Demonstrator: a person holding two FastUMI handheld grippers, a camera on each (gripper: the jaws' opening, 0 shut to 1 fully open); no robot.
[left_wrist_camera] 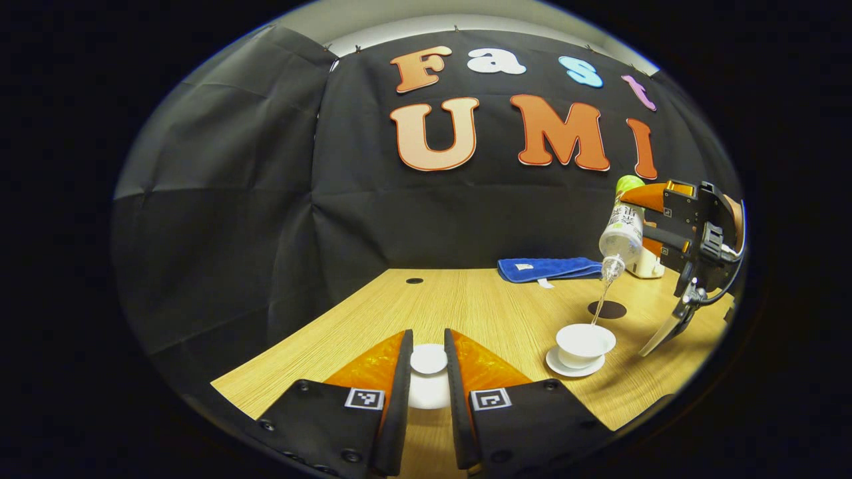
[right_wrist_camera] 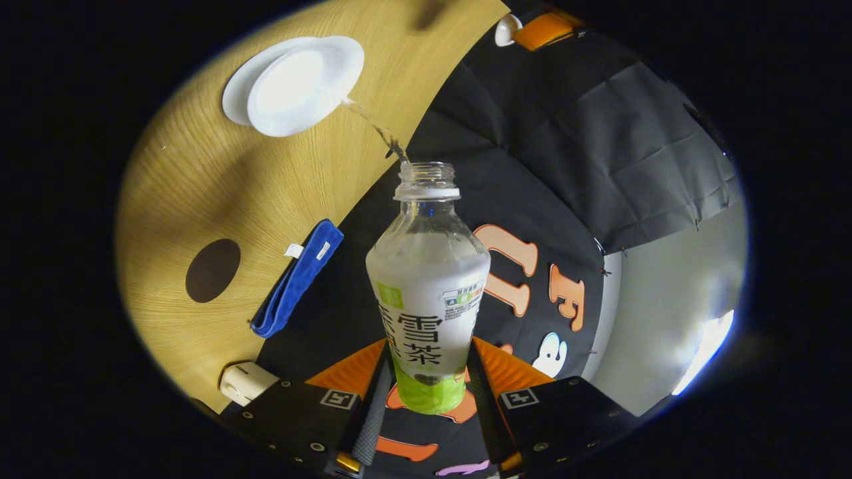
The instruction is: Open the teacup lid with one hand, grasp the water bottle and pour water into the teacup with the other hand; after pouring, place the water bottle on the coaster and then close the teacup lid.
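The right gripper (right_wrist_camera: pixel 426 389) is clamping the water bottle (right_wrist_camera: pixel 429 286), tipped neck-down, and a thin stream is falling into the open teacup (left_wrist_camera: pixel 585 342) on its saucer (left_wrist_camera: pixel 574 366) near the table's front edge. The left gripper (left_wrist_camera: pixel 428 372) is pinching the teacup lid (left_wrist_camera: pixel 428 359) above bare wood table (left_wrist_camera: pixel 479 306), well apart from the cup. The round coaster (left_wrist_camera: pixel 607 309) is lying just behind the cup; a folded blue cloth (left_wrist_camera: pixel 549 268) is lying along the back edge.
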